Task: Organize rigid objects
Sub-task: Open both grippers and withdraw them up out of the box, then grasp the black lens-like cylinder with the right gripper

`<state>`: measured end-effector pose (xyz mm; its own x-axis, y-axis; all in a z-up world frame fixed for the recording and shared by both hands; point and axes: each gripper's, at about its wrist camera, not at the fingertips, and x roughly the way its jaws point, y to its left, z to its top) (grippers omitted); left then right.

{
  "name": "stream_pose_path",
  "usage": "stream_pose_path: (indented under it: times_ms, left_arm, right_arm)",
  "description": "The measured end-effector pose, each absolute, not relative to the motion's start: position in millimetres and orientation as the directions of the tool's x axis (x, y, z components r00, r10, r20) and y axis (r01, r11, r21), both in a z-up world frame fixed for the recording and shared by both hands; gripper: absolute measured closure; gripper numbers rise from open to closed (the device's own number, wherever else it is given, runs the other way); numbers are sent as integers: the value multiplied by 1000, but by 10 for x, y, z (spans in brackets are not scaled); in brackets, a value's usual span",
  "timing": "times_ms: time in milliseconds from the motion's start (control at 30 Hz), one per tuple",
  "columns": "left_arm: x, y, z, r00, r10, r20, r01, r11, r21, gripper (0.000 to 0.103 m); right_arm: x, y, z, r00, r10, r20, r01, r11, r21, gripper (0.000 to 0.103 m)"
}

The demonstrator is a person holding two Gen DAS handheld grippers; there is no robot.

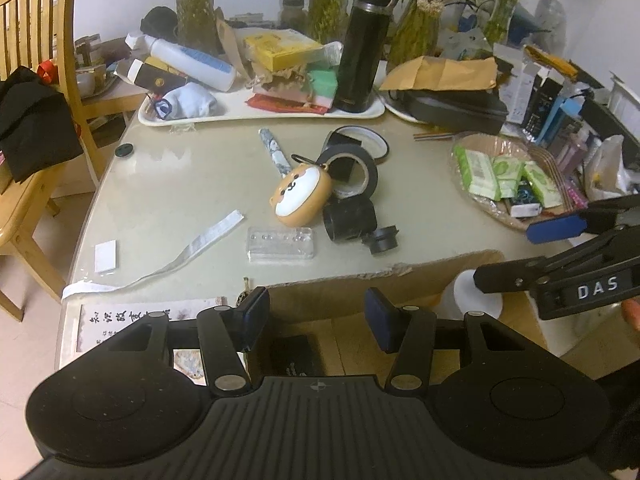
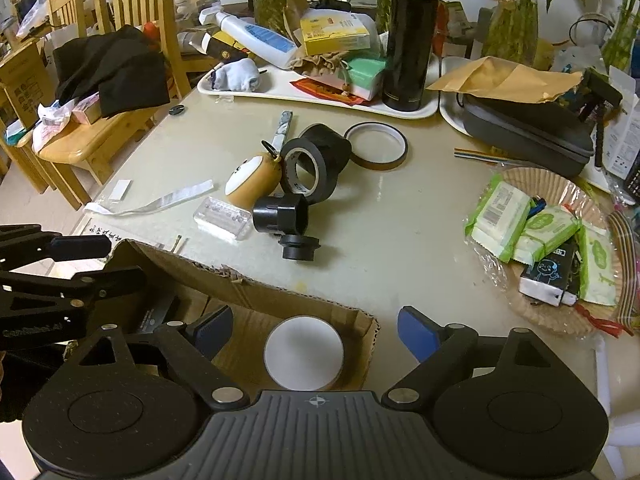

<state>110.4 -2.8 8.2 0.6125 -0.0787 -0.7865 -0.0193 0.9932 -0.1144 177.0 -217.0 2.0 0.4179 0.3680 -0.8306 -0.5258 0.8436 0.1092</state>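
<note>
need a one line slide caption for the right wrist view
Open right claw poised over a cardboard box holding a white disc, with tape rolls waiting on the table.

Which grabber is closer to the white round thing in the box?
Right. The right gripper hangs open just above the white round lid in the cardboard box. The left gripper is open too, off to its left.

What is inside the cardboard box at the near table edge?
The cardboard box holds a white round lid or container and a dark flat item; the gripper bodies cover the rest of its inside.
</note>
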Motion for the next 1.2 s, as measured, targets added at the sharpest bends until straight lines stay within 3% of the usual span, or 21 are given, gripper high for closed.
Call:
stream_pose_path:
  times_ms: [700,800,867,1200]
  left_arm:
    - [1090,29,210,628,-56,-776,-54,992,-115,50]
    - [1093,47,218,626,-33,-779,-69,993,-98,47]
    - [1090,63,227,627,-17,-779,-81,993,-88,33]
    - [1082,101,271,633,-19,-774,-92,991,-100,30]
  right_arm:
    - [1931,-2067,-43,450,354,-820,-532,844,72,18]
    - [1974,-1995,-85,443,351,-825,-543,837,65,20]
    - [2011,-1952,-111,436,352,-828,-549,833,65,23]
    - [2309,-1780,-293,376,356,-855,-535,837,113,35]
